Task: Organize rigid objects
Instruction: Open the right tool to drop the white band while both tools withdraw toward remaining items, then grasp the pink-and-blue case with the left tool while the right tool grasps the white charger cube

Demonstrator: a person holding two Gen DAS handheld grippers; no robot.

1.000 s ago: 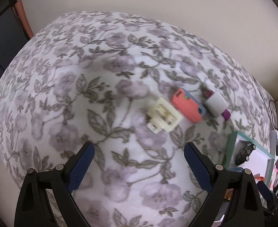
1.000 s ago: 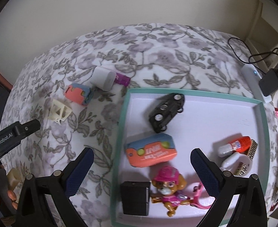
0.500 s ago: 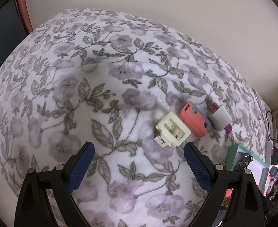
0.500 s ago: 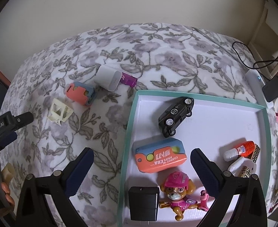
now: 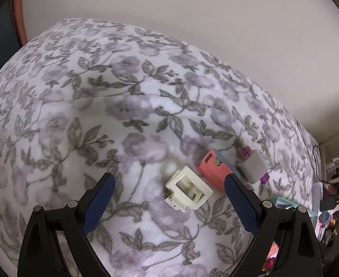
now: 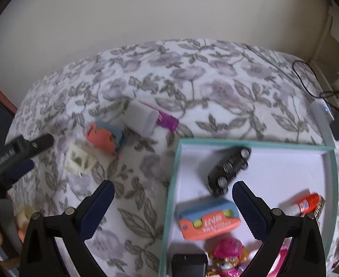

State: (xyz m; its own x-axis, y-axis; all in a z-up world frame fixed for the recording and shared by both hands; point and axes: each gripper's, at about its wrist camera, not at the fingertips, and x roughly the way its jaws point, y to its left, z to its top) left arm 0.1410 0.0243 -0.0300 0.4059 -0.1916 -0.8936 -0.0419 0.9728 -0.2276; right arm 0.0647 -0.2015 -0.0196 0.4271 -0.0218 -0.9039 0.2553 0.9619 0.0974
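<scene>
floral bedspread (image 5: 128, 106) against a plain cream wall. left gripper (image 5: 169, 196): jaws spread wide, nothing held, low over the cream plastic clip (image 5: 188, 192), which lies between its fingers. just beyond the clip: pink case (image 5: 213, 169), then white box (image 5: 252, 166) on a purple piece. right gripper (image 6: 173, 204): jaws spread wide, nothing held, over the left rim of the teal tray (image 6: 173, 189). in the tray, right of the clip: orange case (image 6: 209, 221), black toy car (image 6: 229, 168), glue bottle (image 6: 304, 203).

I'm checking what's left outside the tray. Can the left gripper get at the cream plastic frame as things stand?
Probably yes. The left gripper is open, and the cream plastic frame lies alone on the floral cloth between its fingers, apart from the pink case.
</scene>
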